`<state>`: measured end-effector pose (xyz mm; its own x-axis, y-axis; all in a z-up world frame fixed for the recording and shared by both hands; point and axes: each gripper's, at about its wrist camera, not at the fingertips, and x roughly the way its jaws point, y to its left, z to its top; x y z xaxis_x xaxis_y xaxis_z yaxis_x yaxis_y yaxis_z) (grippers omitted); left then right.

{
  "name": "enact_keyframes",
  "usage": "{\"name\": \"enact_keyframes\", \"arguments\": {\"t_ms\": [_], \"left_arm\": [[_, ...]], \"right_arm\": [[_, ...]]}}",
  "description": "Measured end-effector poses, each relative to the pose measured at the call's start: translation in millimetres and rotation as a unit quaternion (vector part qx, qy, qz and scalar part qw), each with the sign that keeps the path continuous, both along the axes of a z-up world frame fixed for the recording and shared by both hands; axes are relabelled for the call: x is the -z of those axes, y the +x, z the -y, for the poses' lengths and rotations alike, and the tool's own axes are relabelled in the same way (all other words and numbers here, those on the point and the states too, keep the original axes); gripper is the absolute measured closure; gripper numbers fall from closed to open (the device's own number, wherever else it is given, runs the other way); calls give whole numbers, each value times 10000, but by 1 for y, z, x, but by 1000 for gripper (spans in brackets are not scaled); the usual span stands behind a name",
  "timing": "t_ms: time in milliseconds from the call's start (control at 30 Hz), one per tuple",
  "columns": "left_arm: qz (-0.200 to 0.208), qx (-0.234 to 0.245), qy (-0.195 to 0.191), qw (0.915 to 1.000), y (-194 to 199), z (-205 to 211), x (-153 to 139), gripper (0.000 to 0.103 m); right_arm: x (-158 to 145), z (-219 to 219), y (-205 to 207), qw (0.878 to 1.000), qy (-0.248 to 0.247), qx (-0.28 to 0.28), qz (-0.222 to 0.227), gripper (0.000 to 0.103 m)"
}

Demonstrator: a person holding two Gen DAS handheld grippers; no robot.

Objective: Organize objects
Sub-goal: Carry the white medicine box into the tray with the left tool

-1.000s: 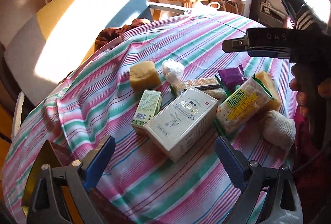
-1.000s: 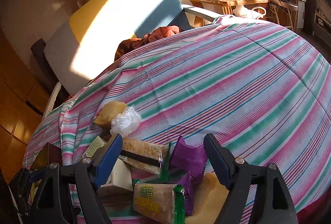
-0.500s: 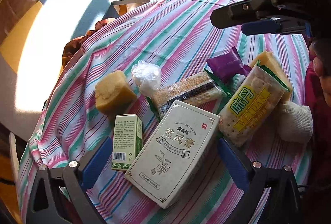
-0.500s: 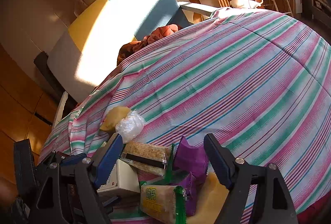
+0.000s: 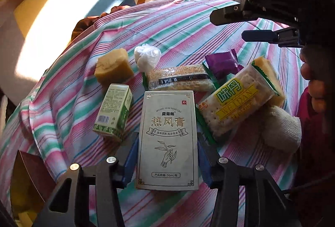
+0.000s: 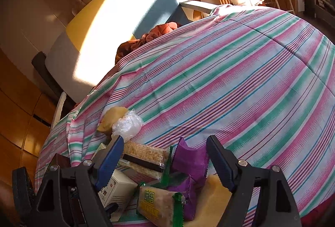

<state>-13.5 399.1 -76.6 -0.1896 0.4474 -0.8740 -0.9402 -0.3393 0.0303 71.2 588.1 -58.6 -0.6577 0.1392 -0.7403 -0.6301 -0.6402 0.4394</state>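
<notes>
Ointment carton (image 5: 167, 139): pale grey-white cardboard box, printed face up, lying flat on the striped cloth (image 5: 178, 23) at the near edge of the pile. Its long sides run between the blue fingers (image 5: 130, 162) of the left gripper (image 5: 166, 164), which are closing on it; the pads sit right against both long edges, though whether they already press is hard to tell from this angle.

Handling: probably light for its size and stiff along the edges. Thin card will dent if squeezed hard on the broad faces. The printed surface looks smooth, so the grip belongs low on the two long sides, near the middle of its length, to keep it from swinging.

Neighbours:
- Small green box (image 5: 114, 109), upright, just left of the carton, near but apart.
- Cracker sleeve with dark band (image 5: 180, 78), beyond the carton's far end, almost touching.
- Yellow-labelled cracker pack (image 5: 236, 101), to the right, leaning over a yellow sponge (image 5: 270, 71) and a white rolled cloth (image 5: 280, 126). Crackers are brittle, and the film is slippery.
- Purple packet (image 5: 222, 63), crumpled plastic bag (image 5: 147, 57) and tan sponge block (image 5: 114, 67), farther back; all soft and light.

Right gripper (image 6: 165, 162): fingers wide and holding nothing, hovering over the purple packet and the cracker sleeve.

Surface: soft, and the striped cloth is wrinkled, so a lift straight up should disturb the pile least.
</notes>
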Motion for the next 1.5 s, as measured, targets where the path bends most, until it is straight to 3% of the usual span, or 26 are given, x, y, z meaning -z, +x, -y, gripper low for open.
{"name": "enact_keyframes", "arguments": {"t_ms": [233,500,600,733,1000,1100,1267,1500], "left_arm": [[368,-823,228,9957,17,48,-7,51],[409,-1261,279,9908,30,82,-10,51],[448,-1287,303,9902,33,81,-6,51],[300,-1284,314,9908,39,79,-4,51],[196,-1253,373,9912,43,79,-1,51],[205,-1283,490,9903,45,83,-6,51],[194,-1331,679,9886,47,92,-20,51],[305,-1514,973,9832,49,119,-44,51]], "right_arm": [[6,5,-8,9995,-164,-265,45,21],[14,21,-20,9968,-283,-712,246,21],[22,29,-25,9893,-897,-1151,63,21],[35,42,-37,9571,-2138,-1918,-378,21],[27,45,-39,9709,-1486,-1877,-65,21],[30,54,-46,9717,-1129,-2054,311,21],[37,69,-54,9689,-578,-2257,832,21],[41,84,-59,9585,-150,-2632,1088,24]]}}
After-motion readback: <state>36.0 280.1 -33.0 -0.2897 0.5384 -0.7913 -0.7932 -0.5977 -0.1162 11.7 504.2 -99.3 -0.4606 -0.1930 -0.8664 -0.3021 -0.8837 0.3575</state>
